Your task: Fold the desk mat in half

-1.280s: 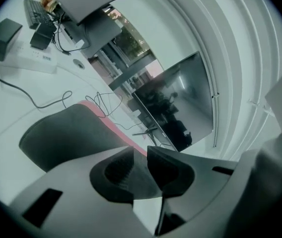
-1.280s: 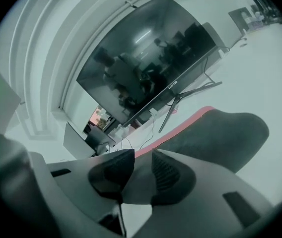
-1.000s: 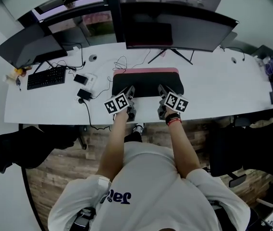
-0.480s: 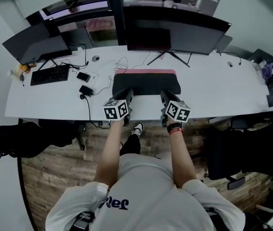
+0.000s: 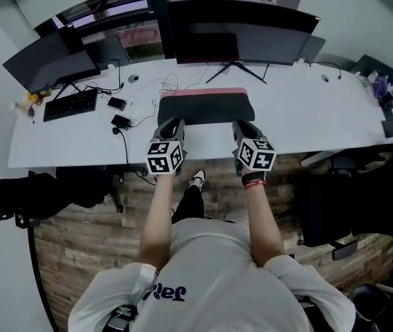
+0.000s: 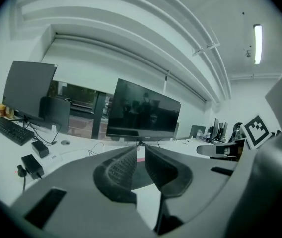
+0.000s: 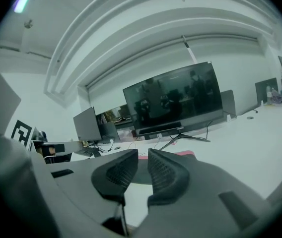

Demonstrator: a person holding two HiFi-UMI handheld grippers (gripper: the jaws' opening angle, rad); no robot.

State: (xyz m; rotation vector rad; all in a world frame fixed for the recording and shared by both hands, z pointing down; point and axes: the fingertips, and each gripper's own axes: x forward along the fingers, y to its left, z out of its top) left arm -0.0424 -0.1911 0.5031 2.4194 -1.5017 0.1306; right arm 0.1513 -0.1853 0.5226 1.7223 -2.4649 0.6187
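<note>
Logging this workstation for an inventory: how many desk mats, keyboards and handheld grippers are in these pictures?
desk mat: 1
keyboard: 1
grippers: 2, the left gripper and the right gripper; the jaws of both have just been closing, with nothing between them
total: 4

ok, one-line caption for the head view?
Folded desk mat on white desk; left gripper and right gripper in front of it, empty jaws just closing.
</note>
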